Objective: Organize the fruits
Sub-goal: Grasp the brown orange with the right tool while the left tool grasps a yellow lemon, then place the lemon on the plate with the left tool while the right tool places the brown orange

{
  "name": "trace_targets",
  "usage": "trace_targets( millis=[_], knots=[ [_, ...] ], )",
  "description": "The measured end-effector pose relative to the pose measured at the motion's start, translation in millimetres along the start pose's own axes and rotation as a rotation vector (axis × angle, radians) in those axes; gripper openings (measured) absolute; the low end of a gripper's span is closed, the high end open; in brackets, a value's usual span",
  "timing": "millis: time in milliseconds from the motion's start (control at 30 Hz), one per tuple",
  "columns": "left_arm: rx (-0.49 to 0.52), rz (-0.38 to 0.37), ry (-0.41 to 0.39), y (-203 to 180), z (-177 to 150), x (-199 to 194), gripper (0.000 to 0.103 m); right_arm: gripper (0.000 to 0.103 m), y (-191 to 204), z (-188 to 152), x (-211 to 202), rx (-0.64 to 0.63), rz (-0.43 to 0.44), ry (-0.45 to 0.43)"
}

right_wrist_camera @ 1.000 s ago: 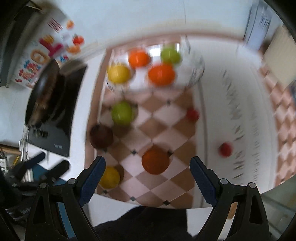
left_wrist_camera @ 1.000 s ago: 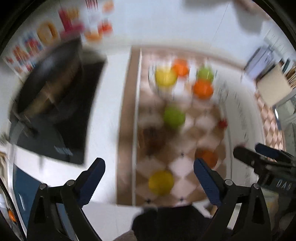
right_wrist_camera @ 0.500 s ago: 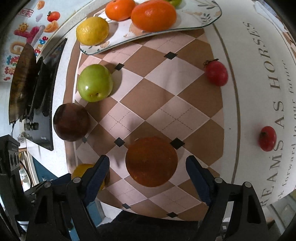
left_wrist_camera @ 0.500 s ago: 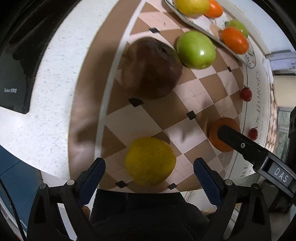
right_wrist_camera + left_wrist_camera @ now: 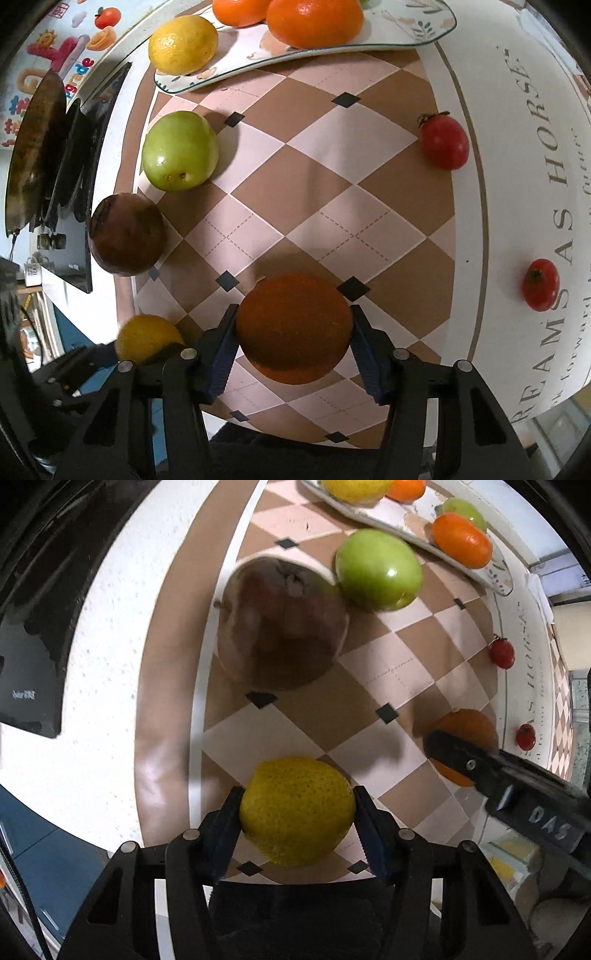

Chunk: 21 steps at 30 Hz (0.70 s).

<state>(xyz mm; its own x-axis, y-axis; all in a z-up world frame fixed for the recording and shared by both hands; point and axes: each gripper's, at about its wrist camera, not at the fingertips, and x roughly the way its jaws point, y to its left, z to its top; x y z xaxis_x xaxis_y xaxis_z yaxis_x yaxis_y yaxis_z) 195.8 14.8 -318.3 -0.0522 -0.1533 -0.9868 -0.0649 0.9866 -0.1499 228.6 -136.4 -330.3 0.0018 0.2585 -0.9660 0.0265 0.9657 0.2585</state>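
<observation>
My left gripper (image 5: 297,818) is shut on a yellow lemon (image 5: 295,808) resting on the checkered mat. My right gripper (image 5: 291,339) is shut on an orange (image 5: 293,326), also seen in the left wrist view (image 5: 461,731). A dark brown fruit (image 5: 280,624) and a green apple (image 5: 378,570) lie ahead on the mat. The patterned plate (image 5: 369,44) at the far end holds a lemon (image 5: 183,44), oranges (image 5: 314,20) and a green fruit (image 5: 463,511). Two red cherry tomatoes (image 5: 443,142) (image 5: 540,284) lie to the right.
A brown-and-pink checkered mat (image 5: 332,177) covers the white counter. A black induction cooker (image 5: 70,184) with a dark pan (image 5: 33,151) stands at the left. Colourful stickers (image 5: 55,48) are on the wall behind.
Both grippers have closed: the left onto the yellow lemon, the right onto the orange. Both were open around the fruits half a second ago.
</observation>
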Motion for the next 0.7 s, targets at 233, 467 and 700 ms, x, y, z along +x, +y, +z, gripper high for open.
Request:
trace_targets(
  millis=[233,467,700],
  knots=[
    [0.054,-0.030,-0.128,-28,14,-56,0.055,0.059,-17,15,-46,0.031,0.056,-0.095],
    [0.111,-0.081,-0.269,-52,92,-126,0.055,0.059,-40,69,-98,0.081,0.110,-0.205],
    [0.127,0.008,-0.312,-44,195,-143,0.055,0.059,-72,149,-113,0.133,0.095,-0.255]
  ],
)
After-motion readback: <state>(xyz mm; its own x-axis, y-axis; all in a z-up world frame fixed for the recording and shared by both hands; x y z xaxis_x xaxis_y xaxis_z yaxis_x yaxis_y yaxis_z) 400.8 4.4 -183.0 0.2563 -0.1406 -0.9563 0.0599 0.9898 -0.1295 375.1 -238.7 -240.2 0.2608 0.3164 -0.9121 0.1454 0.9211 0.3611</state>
